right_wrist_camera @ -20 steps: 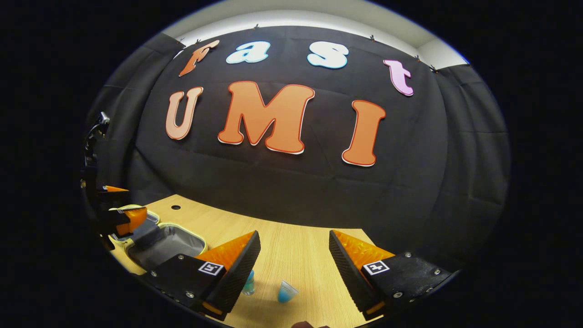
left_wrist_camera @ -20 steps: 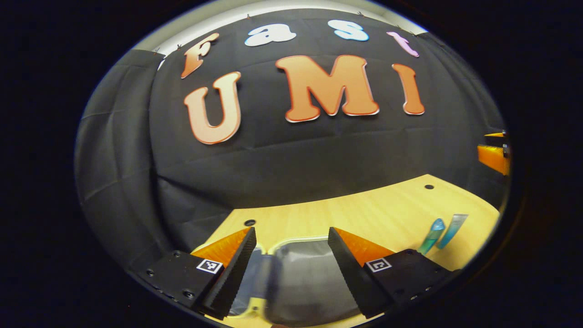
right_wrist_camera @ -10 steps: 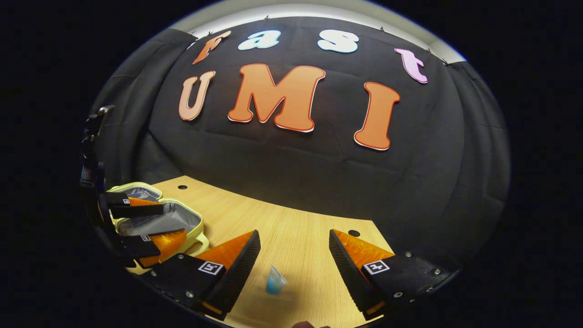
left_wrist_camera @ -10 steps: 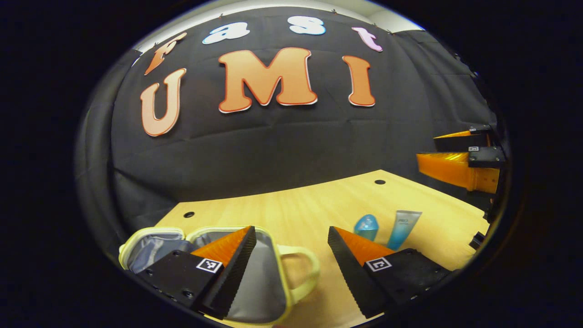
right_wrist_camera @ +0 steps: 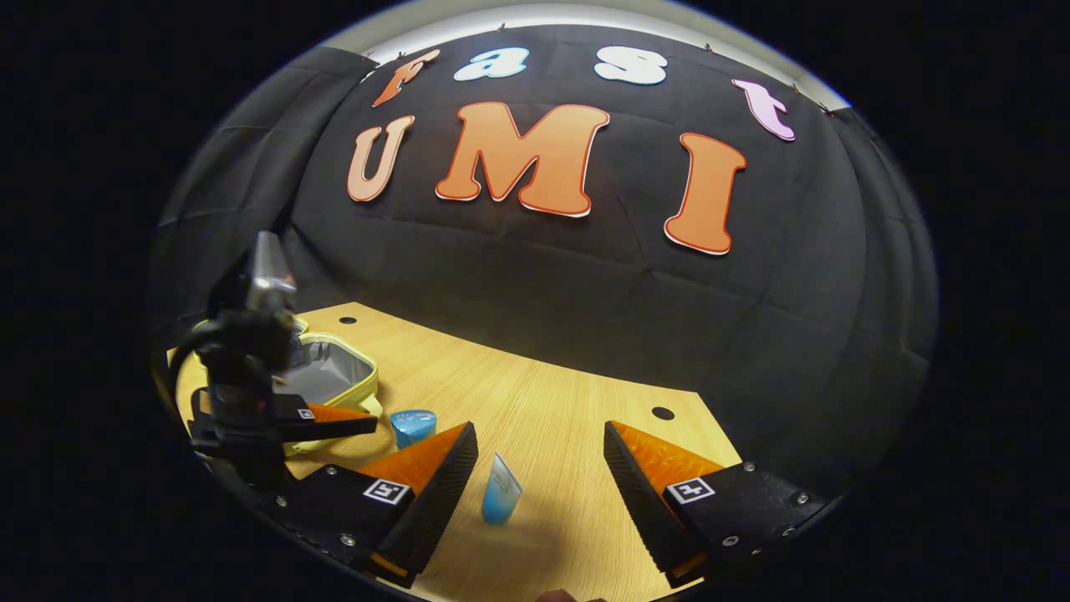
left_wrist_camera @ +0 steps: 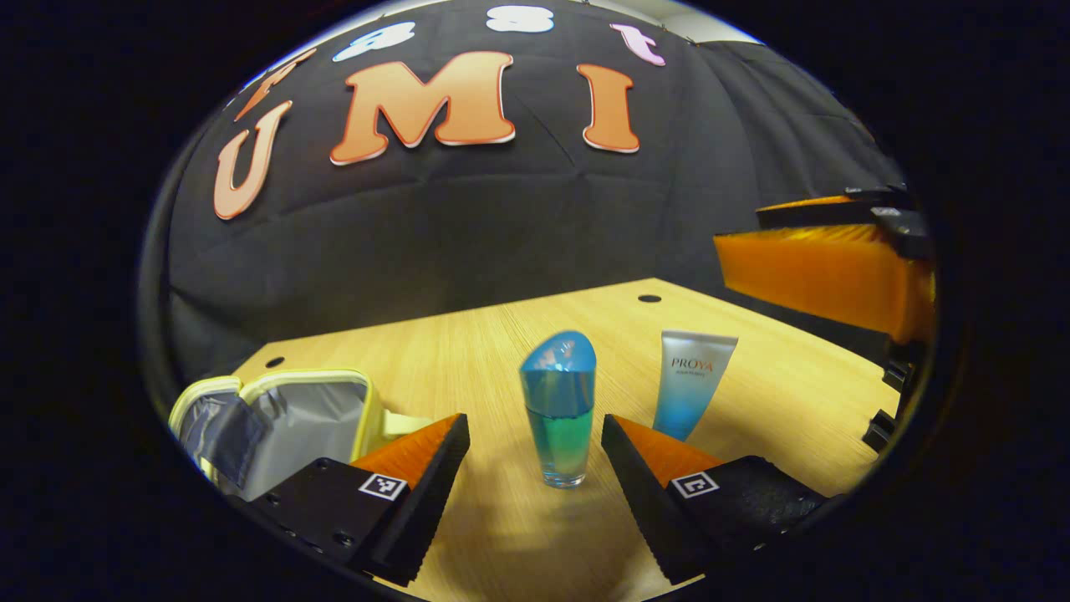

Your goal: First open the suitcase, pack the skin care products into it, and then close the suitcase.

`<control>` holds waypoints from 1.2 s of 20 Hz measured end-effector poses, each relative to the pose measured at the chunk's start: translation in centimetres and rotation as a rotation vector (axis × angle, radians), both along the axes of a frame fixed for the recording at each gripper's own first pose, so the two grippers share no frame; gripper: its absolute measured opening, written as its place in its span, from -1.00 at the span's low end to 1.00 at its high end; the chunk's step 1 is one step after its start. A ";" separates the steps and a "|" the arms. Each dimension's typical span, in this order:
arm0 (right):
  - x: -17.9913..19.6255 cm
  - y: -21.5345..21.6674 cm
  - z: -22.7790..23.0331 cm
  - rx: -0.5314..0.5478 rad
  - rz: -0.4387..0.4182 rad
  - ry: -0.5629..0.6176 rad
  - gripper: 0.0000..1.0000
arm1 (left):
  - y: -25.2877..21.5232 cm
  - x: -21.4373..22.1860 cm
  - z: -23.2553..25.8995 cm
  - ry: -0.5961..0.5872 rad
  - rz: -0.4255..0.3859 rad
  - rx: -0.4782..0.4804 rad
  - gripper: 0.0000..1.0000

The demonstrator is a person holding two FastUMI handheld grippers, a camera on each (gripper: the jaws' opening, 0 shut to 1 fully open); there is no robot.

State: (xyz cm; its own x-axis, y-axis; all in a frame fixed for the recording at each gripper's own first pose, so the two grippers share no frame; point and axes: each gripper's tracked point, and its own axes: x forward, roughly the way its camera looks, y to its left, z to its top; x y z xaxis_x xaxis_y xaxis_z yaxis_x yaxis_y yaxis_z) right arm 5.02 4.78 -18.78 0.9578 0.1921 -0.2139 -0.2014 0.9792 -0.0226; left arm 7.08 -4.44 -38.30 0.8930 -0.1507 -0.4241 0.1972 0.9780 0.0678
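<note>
Two skin care products wait on the bench, suitcase open beside them.
Left hand-held gripper has swung off the suitcase to bracket the blue bottle, wide open, gripping nothing. Right hand-held gripper hovers spread over the tube, so packing starts now. I leave its label unread.

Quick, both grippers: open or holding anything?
Left gripper: open, bottle standing between its fingers, not gripped.
Right gripper: open, empty, tube ahead.
</note>
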 end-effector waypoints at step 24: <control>1.4 4.9 -14.7 0.071 0.176 0.329 -0.14 | 3.1 -0.4 10.2 -0.034 0.057 -0.077 -0.11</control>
